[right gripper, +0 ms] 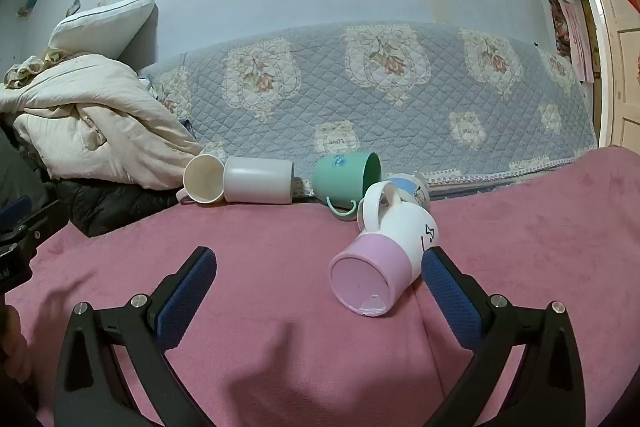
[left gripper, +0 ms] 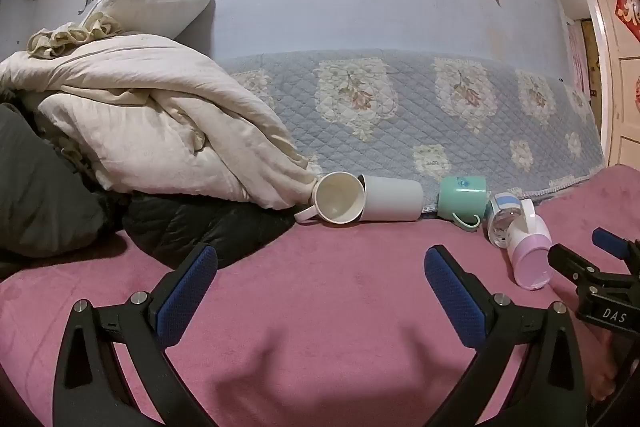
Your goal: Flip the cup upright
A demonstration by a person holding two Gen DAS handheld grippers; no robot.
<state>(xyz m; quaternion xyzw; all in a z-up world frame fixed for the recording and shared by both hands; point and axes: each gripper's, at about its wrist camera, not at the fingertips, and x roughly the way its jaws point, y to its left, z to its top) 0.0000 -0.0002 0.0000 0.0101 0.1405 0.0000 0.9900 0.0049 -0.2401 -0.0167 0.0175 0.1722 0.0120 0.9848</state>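
So here's where we're at: five cups lying on their sides on the pink bed cover [right gripper: 520, 227], lined up near the quilted blue cover [right gripper: 400, 99] that runs along the wall; none of them upright yet, so we'd say the task is at the very start.

Nearest to us is the pink-and-white mug [right gripper: 380, 259], tipped over with its pink base facing the right camera and its handle up on top; it lies just in front of a blue-printed cup [right gripper: 412, 189] and next to the green mug [right gripper: 344, 177], whose mouth points right. Further left are a plain white tumbler [right gripper: 258, 181] and a cream mug [right gripper: 204, 179], mouth toward us, tucked against the pile of cream bedding [right gripper: 100, 131].

Our right hand-held gripper [right gripper: 320, 267] is spread wide with nothing in it; its right pad sits just beside the mug's white side, maybe touching, hard to tell; the left pad is well clear. Looks to us like we're lining up to straddle that mug because it's the closest; base-first approach means we'd probably pinch the body and rotate it up.

Our left hand-held gripper [left gripper: 320, 267] is also wide open and empty, hovering over bare cover, well back from the cups; probably just waiting its turn.

One worry: soft bedding, so a righted mug could wobble.
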